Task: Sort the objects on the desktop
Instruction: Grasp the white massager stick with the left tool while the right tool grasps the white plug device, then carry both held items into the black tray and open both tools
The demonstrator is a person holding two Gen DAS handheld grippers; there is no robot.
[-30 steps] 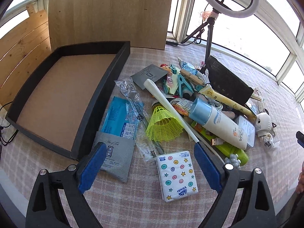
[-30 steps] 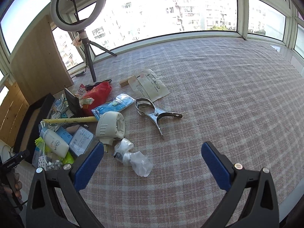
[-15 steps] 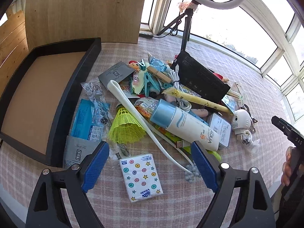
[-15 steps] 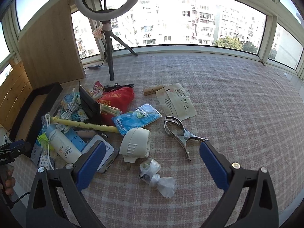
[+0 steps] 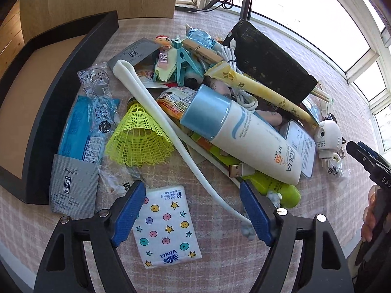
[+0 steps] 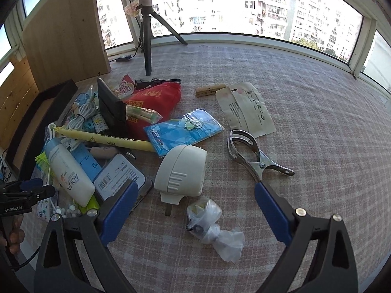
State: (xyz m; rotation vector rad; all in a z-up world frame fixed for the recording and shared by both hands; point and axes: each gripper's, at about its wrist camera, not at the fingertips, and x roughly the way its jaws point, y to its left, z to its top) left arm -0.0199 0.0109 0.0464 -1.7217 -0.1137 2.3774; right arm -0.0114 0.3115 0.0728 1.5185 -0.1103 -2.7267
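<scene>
Left gripper spread wide, empty, straddling tissue pack for pickup. Right gripper equally wide, empty, over white plug. Clutter heaped on table beside tray.

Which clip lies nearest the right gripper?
The metal clamp, alone just ahead of the right gripper by its right finger. The wooden clothespin lies far back.

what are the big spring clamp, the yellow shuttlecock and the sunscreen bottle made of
Spring clamp: bare metal by the look, shiny silver with bright glints. Yellow shuttlecock: moulded plastic, an open mesh skirt. Sunscreen bottle: probably plastic, smooth glossy white with a pale blue cap.
</scene>
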